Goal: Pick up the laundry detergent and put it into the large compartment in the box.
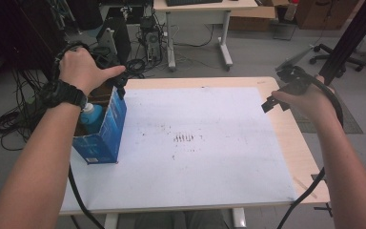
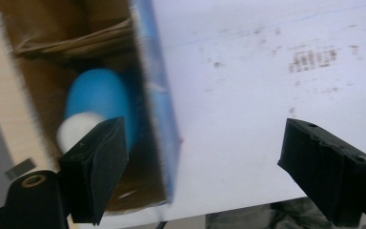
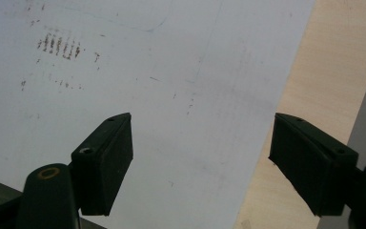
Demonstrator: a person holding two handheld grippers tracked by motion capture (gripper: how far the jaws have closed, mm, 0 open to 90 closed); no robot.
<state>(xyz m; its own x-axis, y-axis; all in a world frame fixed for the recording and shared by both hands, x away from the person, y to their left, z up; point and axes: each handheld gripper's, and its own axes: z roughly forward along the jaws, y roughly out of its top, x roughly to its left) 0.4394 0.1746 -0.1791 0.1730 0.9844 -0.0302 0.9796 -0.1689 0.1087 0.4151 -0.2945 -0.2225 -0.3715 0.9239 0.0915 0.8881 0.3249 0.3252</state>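
Two grippers are in play. From the left gripper view, the left gripper has its jaws spread wide with nothing between them, poised above the right-hand wall of the blue box; no earlier picture bears on it, so only that gap can be told. Inside the box, at about ten o'clock from the jaws, lies a blue bottle with a white cap, blurred but resting on the brown cardboard floor. In the high view the left hand hovers over the box at roughly nine o'clock on the table, the box standing open-topped on the left edge of the white sheet with the bottle visible in it. At about three o'clock, well apart from the box, the right hand holds the right gripper, jaws likewise wide apart and empty, above the sheet's right edge where bare wood shows. Smudged dark marks sit near the sheet's middle.
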